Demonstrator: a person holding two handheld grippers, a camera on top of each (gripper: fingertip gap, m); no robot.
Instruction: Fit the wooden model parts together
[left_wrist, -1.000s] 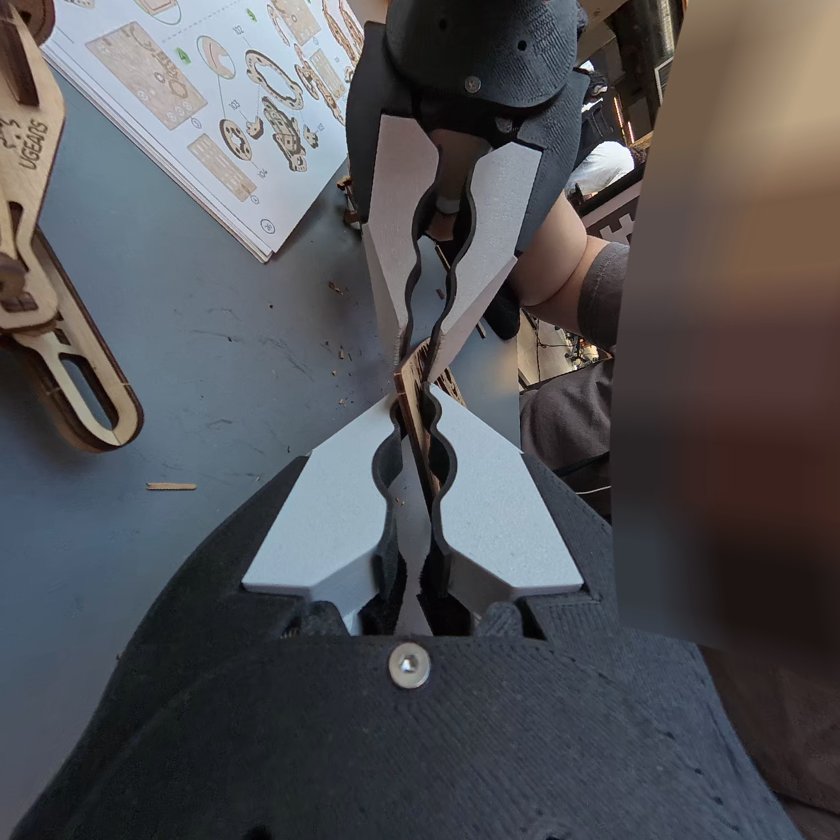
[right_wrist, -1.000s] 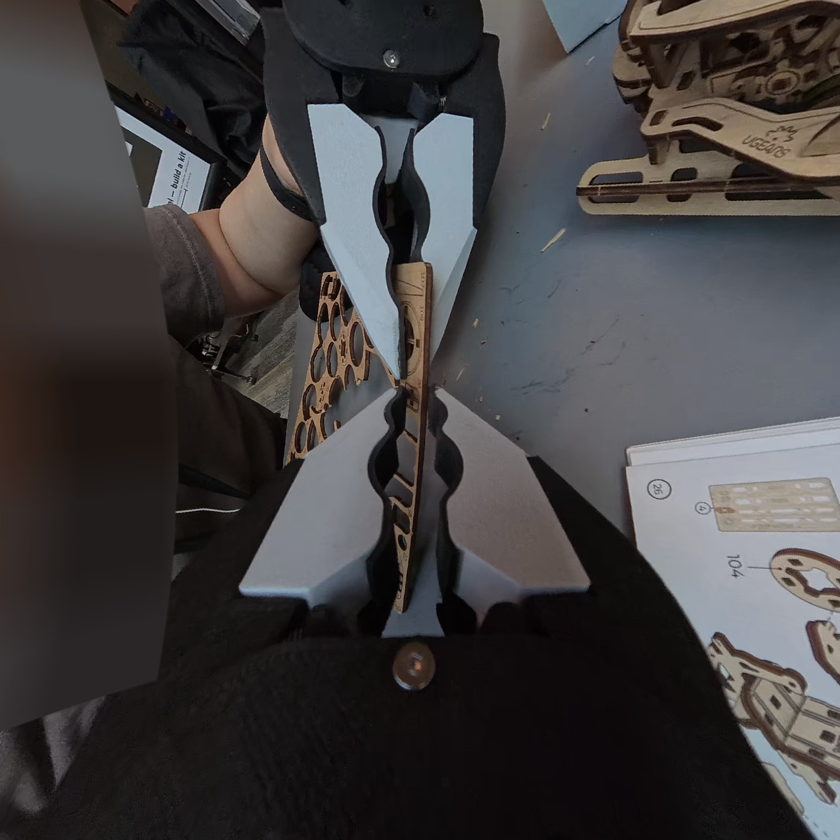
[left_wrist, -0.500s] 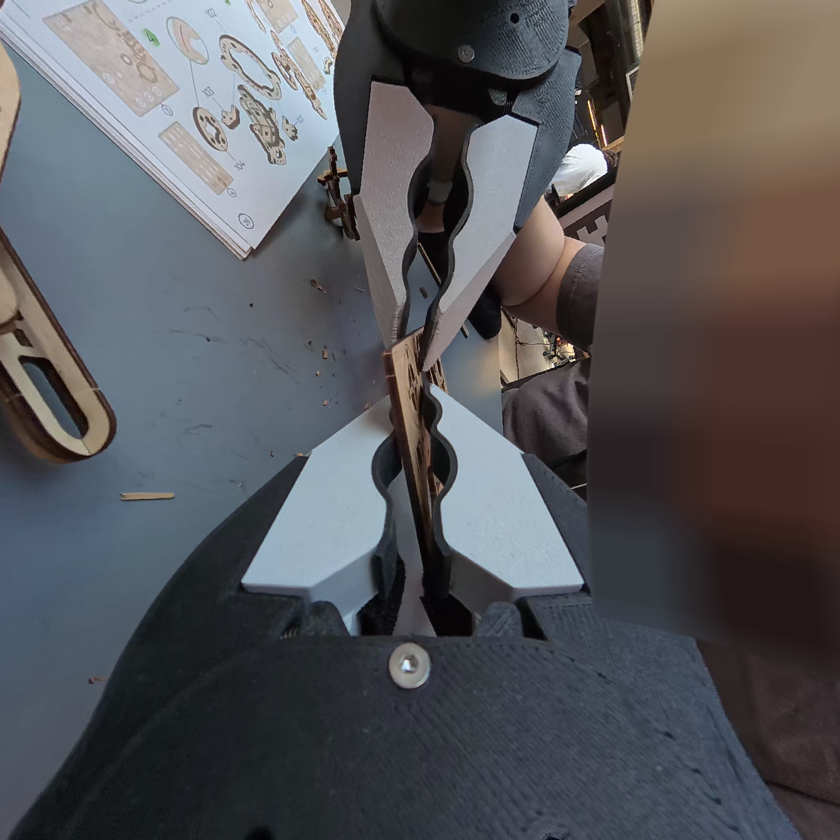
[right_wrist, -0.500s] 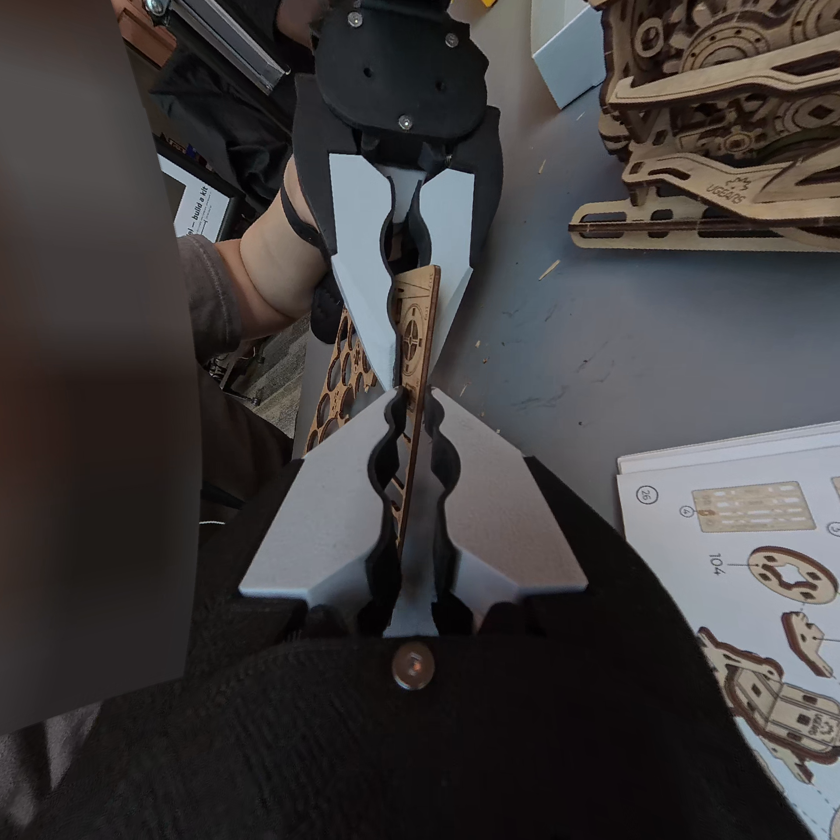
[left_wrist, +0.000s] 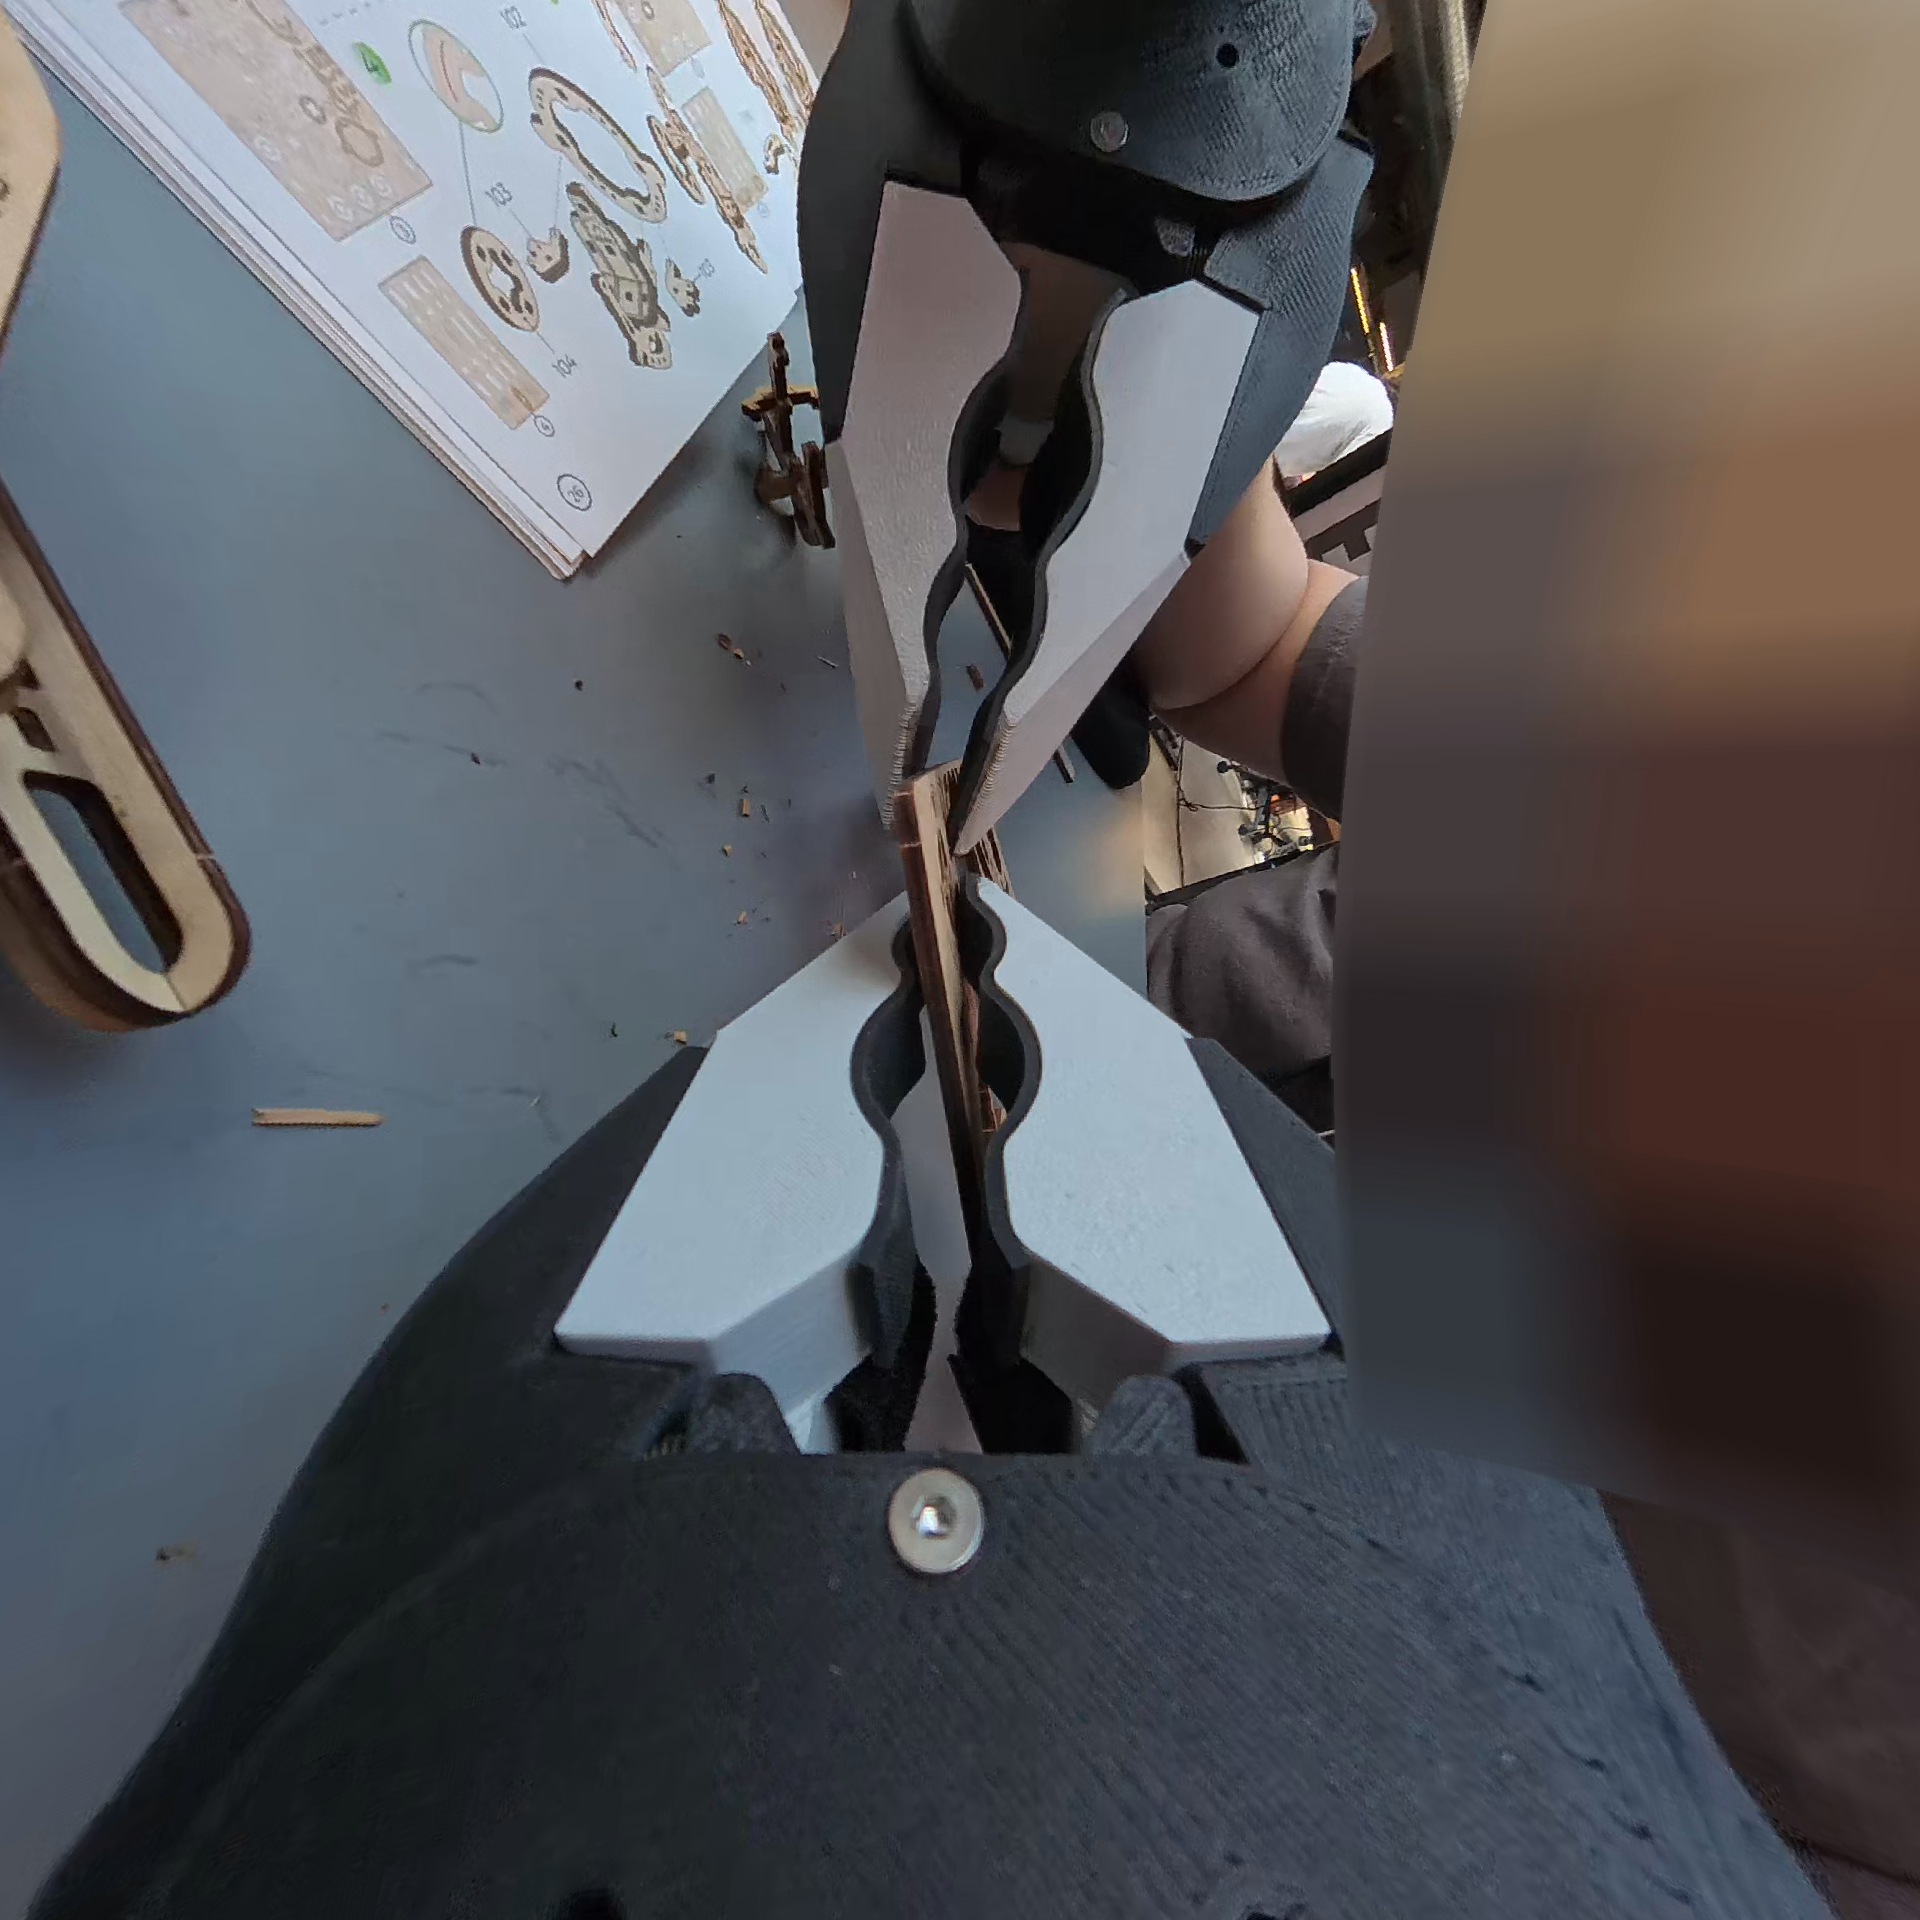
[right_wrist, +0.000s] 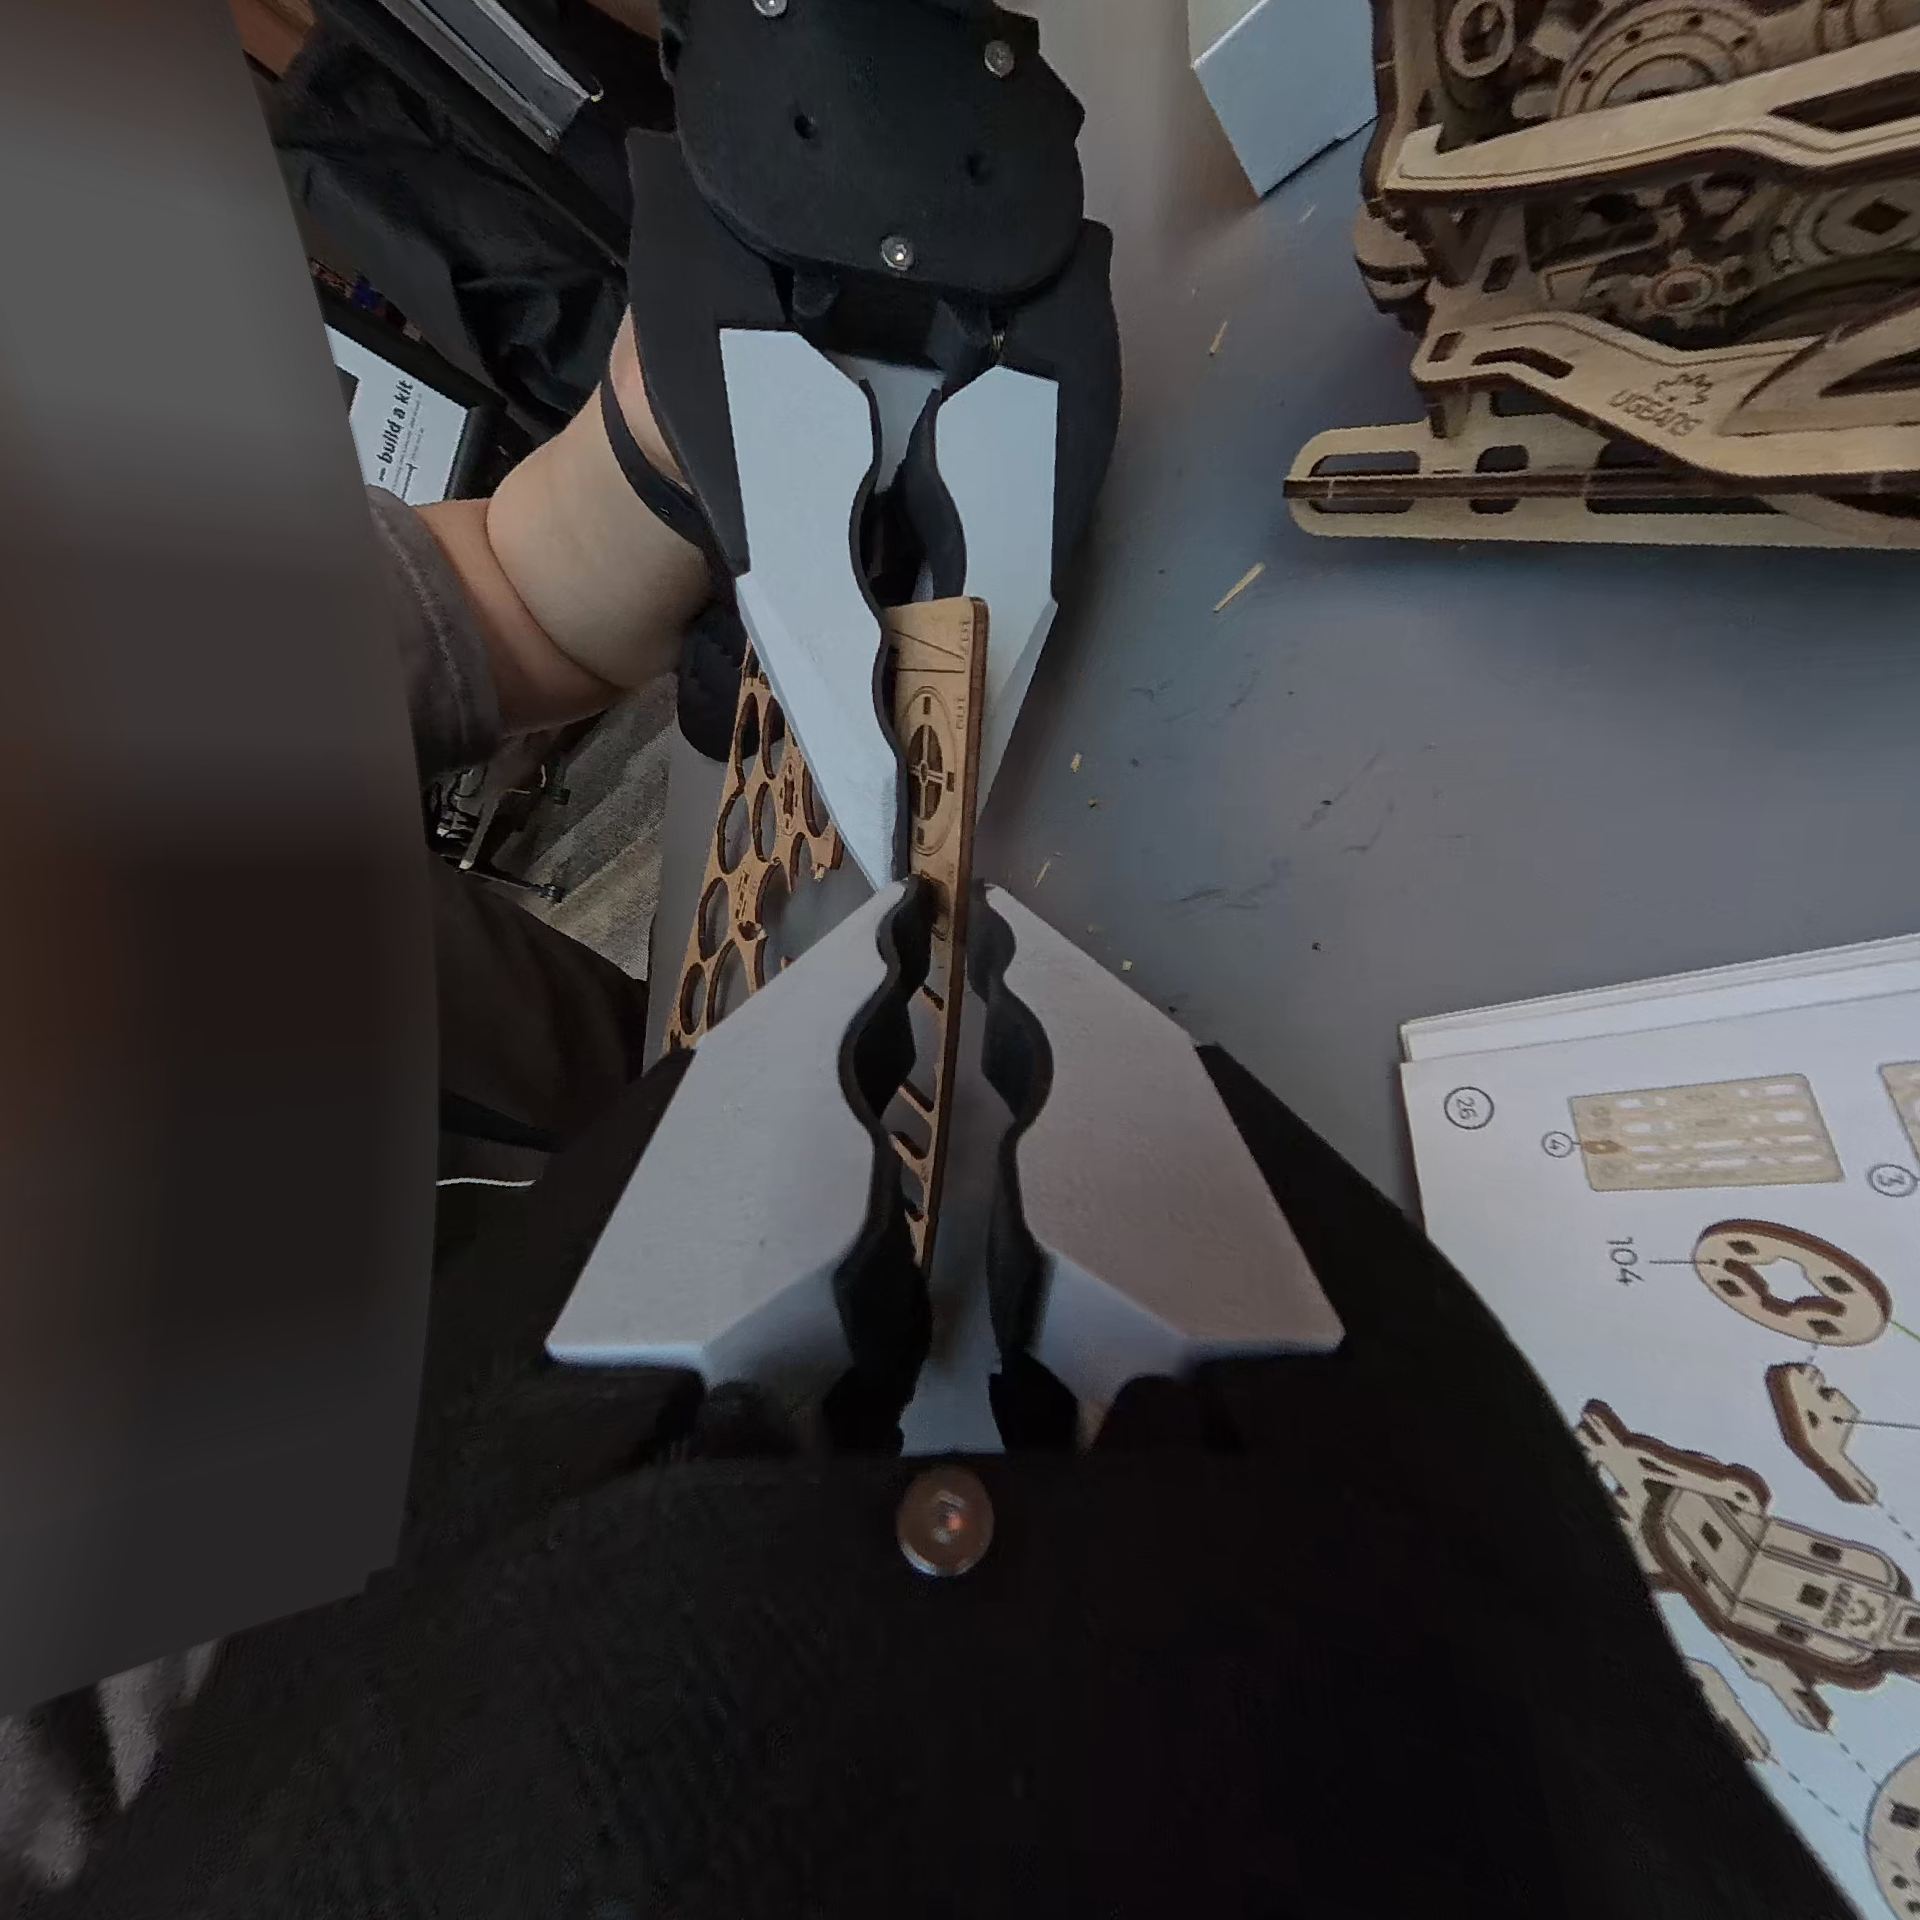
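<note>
My left claw (left_wrist: 940, 883) is clamped on the near edge of the sheet (left_wrist: 951, 997), dead centre. At twelve o'clock my right claw (left_wrist: 935, 790) has crept apart since half a second ago; it looks barely on the far edge, I reckon it's regripping. At two o'clock in the right view sits the model (right_wrist: 1652, 260), booklet (right_wrist: 1704, 1247) at four. Nothing's joined yet.

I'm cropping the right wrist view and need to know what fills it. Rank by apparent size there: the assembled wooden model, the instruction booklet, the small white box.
1. Instruction booklet and assembled wooden model: similar, both cut off by the frame, so unranked.
2. Small white box, clearly smallest, though farthest away.
</note>
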